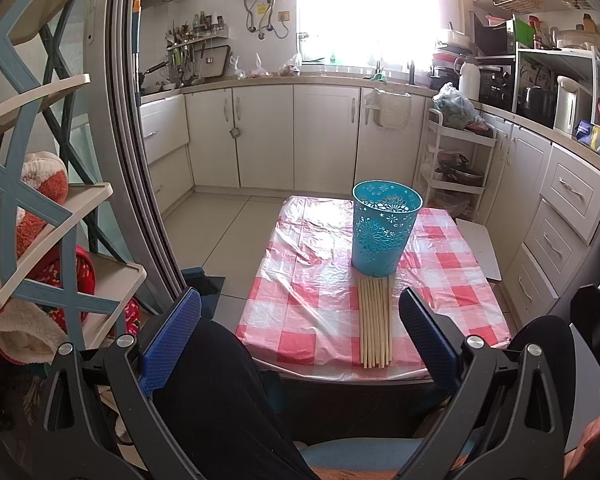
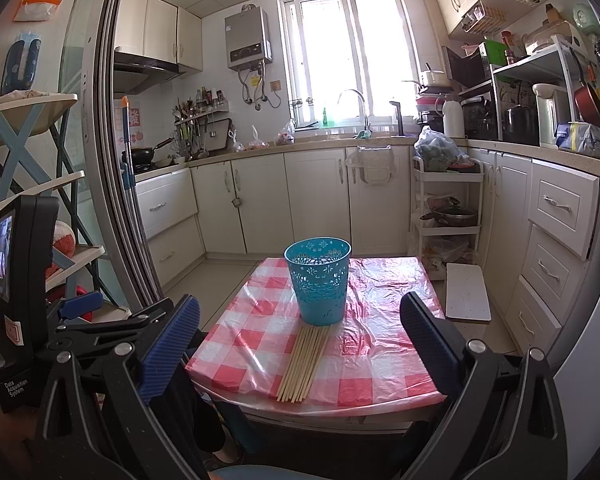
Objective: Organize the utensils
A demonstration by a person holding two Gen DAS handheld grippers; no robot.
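Your left claw: fingers apart, holding nothing.
Your right claw: fingers apart, empty.
Chopsticks: flat bundle on the desk, far ends touching the blue basket.

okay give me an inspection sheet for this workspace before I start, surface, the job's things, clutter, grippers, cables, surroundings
Surface: small table under a pink-and-white checked plastic cloth, wrinkled.
Job's things: row of pale wooden chopsticks lying flat side by side near the front edge, far ends reaching the base of an upright teal perforated plastic bin.
Clutter: nothing seen on the table besides these.
Grippers: left gripper open, empty, short of the table; right gripper open, empty, also held back.
Cables: nothing seen on the table.
Surroundings: white kitchen cabinets, bright window, white tiered trolley, white board to the table's right.
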